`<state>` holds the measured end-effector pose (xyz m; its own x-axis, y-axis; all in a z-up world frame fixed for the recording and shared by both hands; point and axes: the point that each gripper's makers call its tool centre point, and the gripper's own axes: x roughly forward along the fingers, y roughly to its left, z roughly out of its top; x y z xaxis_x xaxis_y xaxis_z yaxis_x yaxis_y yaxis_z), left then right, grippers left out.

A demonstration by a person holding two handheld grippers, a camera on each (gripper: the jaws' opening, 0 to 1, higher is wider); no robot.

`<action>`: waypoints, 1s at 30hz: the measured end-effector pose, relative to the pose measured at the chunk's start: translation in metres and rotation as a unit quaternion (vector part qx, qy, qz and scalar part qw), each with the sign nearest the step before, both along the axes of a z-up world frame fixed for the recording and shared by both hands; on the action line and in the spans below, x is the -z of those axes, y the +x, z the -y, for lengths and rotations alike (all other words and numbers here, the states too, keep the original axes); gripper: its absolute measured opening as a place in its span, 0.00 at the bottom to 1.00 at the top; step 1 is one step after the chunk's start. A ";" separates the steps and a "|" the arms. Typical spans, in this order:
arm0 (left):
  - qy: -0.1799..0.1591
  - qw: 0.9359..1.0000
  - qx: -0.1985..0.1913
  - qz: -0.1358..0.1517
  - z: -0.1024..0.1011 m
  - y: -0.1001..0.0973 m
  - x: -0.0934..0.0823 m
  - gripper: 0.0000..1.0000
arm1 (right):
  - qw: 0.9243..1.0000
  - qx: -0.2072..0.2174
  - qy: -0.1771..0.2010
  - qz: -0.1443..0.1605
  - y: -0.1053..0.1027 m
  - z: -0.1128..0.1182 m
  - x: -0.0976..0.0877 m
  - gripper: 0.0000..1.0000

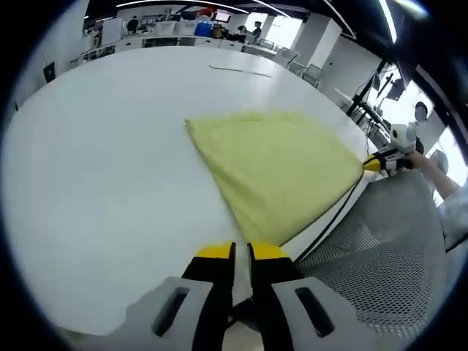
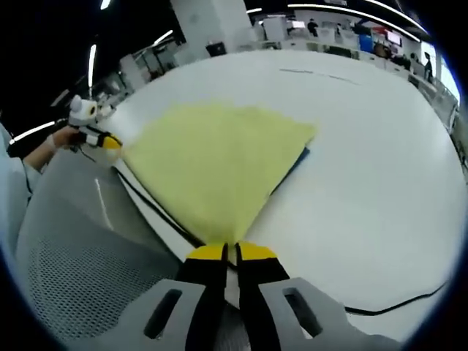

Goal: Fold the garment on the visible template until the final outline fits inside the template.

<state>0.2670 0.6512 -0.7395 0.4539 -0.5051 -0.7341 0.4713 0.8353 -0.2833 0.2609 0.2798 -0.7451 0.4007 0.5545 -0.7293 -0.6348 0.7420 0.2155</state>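
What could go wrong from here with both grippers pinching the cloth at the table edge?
1. The cloth is stretched between the right gripper and left gripper; if either slips, that corner drops off the table edge.
2. A dark cable runs under the near edge and could snag.
3. The template barely shows, so alignment is hard to judge.

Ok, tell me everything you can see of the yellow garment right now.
The yellow garment is a plain pale-yellow cloth, soft and matte, spread flat on the white table near its edge. The left tool is shut on one near corner, the right tool on another. Something dark blue peeks from under one edge in the right gripper view.
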 end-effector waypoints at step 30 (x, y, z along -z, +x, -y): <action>0.050 0.989 0.082 0.111 0.019 0.028 -0.073 0.40 | 0.979 -0.115 -0.117 0.118 0.020 -0.031 -0.078 0.27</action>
<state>0.2951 0.6319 -0.6665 0.5273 -0.5154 -0.6755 0.6446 0.7606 -0.0771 0.2809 0.3108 -0.6669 0.4576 0.4790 -0.7491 -0.8028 0.5847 -0.1166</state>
